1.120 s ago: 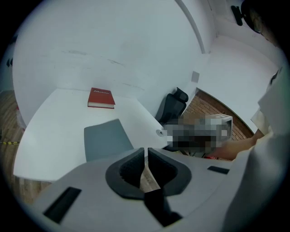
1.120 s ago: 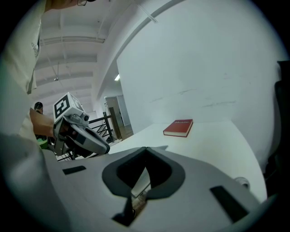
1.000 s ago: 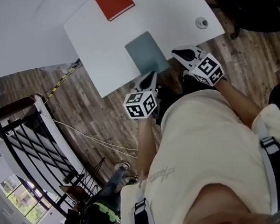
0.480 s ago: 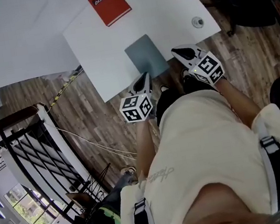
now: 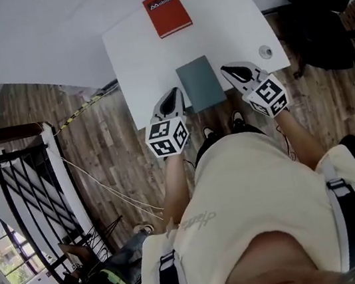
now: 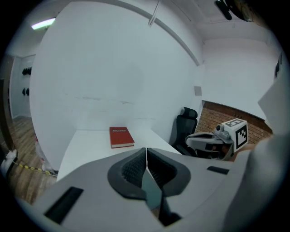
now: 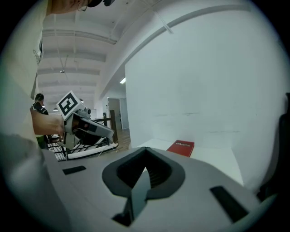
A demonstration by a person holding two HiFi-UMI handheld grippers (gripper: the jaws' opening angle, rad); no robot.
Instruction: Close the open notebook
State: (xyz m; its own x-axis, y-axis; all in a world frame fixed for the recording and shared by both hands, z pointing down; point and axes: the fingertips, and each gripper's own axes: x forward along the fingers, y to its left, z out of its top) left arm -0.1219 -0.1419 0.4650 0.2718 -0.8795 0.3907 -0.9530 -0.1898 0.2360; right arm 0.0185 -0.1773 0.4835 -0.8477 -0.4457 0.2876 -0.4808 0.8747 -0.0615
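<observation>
Jaws of left tongs (image 5: 173, 94) and right tongs (image 5: 226, 69) pressed together, empty, flanking grey notebook (image 5: 200, 84)

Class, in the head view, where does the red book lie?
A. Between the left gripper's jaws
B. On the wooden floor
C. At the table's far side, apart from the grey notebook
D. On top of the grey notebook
C: the red book lies near the far edge of the table, with bare tabletop between it and the grey notebook.

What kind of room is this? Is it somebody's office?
Probably an office: a white desk with a red book and a grey notebook on it, and a black office chair beside it.
</observation>
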